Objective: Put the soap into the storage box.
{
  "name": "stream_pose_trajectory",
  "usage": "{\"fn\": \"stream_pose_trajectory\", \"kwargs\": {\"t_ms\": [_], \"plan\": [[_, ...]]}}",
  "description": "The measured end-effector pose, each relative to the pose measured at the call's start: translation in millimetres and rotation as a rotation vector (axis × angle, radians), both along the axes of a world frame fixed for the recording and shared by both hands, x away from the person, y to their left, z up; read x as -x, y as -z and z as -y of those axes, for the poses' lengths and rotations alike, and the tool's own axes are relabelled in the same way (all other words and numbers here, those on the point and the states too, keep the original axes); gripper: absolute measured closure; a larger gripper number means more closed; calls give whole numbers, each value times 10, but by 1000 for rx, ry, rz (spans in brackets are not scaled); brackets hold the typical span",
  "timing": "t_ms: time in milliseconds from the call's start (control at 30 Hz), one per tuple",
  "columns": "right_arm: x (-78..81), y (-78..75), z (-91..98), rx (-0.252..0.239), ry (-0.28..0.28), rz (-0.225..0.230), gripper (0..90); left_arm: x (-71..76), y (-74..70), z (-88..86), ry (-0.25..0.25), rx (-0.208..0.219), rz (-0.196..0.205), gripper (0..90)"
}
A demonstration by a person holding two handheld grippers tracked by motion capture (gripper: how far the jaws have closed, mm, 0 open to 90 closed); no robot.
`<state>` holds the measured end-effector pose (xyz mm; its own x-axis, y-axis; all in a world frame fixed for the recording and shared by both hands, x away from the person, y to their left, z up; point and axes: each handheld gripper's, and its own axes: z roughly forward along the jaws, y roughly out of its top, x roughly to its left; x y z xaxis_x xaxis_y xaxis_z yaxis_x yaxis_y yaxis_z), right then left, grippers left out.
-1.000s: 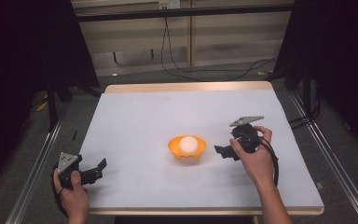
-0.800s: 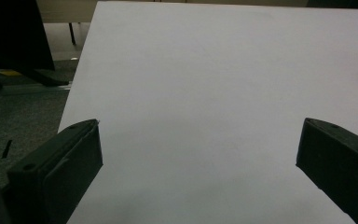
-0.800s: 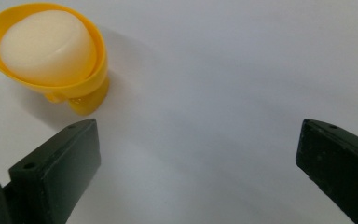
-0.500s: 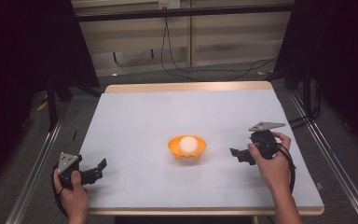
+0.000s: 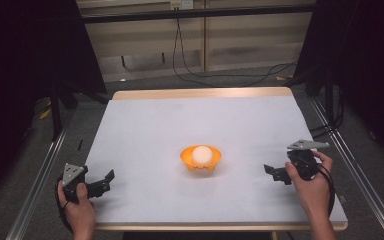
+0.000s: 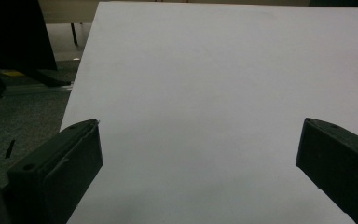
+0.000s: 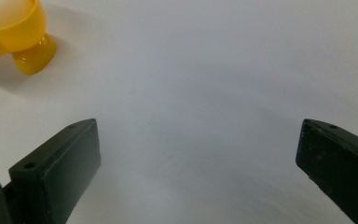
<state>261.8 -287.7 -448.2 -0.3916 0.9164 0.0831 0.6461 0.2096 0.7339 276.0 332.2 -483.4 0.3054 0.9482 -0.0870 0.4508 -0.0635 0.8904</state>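
An orange bowl (image 5: 200,159) holding a white ball (image 5: 201,152) stands at the middle of the white table (image 5: 200,120). My right gripper (image 5: 275,173) rests low at the table's right front, well to the right of the bowl, open with nothing between its jaws. In the right gripper view the bowl (image 7: 16,32) sits at the upper left, beyond the wide-apart jaws. My left gripper (image 5: 104,180) is held at the front left corner, open and empty, its jaws spread over bare table in the left gripper view.
Metal rails (image 5: 40,175) run along both sides of the table. Cables (image 5: 220,75) lie on the floor behind the far edge. Dark curtains and stands flank the table at left and right.
My right gripper has drawn back from beside the bowl to the right and toward the front edge. The left gripper and the bowl have stayed put.
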Motion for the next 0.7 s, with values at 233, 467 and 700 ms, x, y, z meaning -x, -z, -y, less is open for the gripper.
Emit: {"fn": "stream_pose_trajectory", "kwargs": {"t_ms": [233, 467, 700], "plan": [[132, 70, 239, -14, 27, 23, 0, 0, 0, -3, 2, 1, 0, 0], [261, 134, 452, -23, 58, 36, 0, 1, 0, -6, -2, 6, 1, 0], [378, 235, 640, -45, 98, 45, 0, 2, 0, -5, -2, 4, 2, 0]]}}
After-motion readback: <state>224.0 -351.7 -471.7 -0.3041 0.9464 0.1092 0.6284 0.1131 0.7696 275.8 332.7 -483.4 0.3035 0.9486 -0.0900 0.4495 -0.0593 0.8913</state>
